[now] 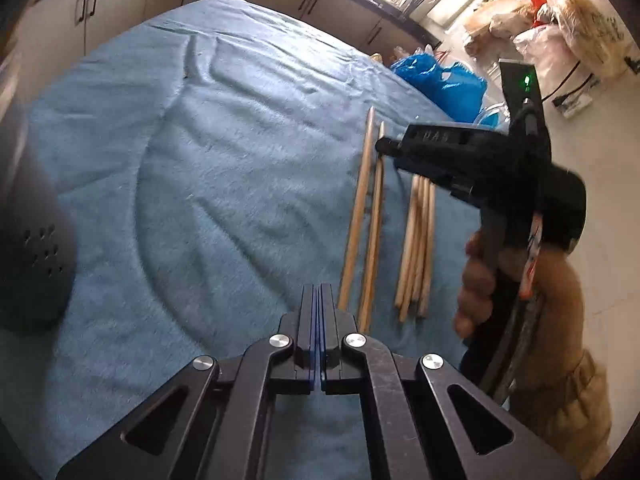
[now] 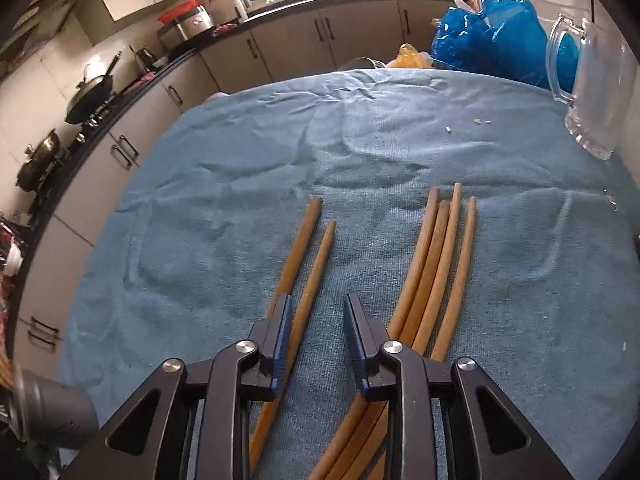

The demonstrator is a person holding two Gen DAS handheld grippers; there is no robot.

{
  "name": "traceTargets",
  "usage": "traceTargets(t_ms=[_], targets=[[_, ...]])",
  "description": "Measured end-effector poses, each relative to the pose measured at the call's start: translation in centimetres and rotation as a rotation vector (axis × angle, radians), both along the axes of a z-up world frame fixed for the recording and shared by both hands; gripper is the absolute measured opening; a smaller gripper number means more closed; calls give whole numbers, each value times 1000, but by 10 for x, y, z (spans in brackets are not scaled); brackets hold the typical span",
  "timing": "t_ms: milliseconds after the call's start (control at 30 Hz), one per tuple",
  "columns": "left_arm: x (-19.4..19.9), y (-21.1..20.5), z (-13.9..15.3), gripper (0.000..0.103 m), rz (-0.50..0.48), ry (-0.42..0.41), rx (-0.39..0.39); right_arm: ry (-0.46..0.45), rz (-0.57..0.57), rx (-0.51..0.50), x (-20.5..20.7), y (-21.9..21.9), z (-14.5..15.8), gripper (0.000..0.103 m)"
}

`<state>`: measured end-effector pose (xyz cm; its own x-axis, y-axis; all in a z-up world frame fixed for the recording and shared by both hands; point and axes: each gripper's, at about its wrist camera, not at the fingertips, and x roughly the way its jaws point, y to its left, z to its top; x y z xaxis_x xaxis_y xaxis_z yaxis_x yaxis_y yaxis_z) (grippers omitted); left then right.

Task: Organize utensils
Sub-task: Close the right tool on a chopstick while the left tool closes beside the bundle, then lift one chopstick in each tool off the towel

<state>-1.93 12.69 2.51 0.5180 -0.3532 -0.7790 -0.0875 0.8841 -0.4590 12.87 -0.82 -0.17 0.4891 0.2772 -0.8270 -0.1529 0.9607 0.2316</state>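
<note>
— Where are the chopsticks?
— A pair (image 2: pixel 308 272) lies left of the bundle of four (image 2: pixel 440 264) on the blue towel (image 2: pixel 200 220).
— Your hand-held grippers?
— My left hand-held gripper (image 1: pixel 319 292) is closed, empty; my right hand-held gripper (image 2: pixel 318 308) is narrowly parted above the pair, gripping nothing.

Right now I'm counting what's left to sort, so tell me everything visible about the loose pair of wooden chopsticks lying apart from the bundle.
The loose pair of wooden chopsticks is two plain tan, round sticks lying flat on the blue towel, nearly parallel, left of the bundle of four wooden chopsticks. One reaches farther forward. The right gripper hovers over them, with one stick between its fingers, ungripped.
</note>
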Motion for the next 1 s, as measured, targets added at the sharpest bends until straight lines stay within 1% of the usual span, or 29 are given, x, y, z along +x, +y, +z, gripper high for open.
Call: traceTargets(t_ms=[100,133,233,333,533,633,667,767,800,833,1000], targets=[[6,-4,8,0,-15,-42,-9,2,-6,-3,1,-3,1,23],[7,-5,11,0,-16,-52,-12,3,-7,1,1,-4,0,19],[19,-9,11,1,-35,-50,-11,15,-10,24,1,-10,-1,12],[32,-12,6,2,-39,-25,0,29,-5,44,0,-14,-1,11],[51,-19,14,2,-13,-37,1,39,13,84,-2,-20,-3,10],[63,-25,18,2,-1,-37,31,51,12,124,-1,-27,-4,9],[68,-30,17,2,-2,-33,59,50,13,127,-2,-29,-4,9],[77,-39,5,5,-21,2,116,50,16,147,-5,-35,-5,9],[78,-41,0,8,-26,17,119,51,13,158,-6,-37,-6,9],[77,-41,-1,9,-27,7,115,53,12,170,-6,-38,-6,9],[74,-56,2,11,-50,-25,221,43,15,172,-10,-40,-7,9]])
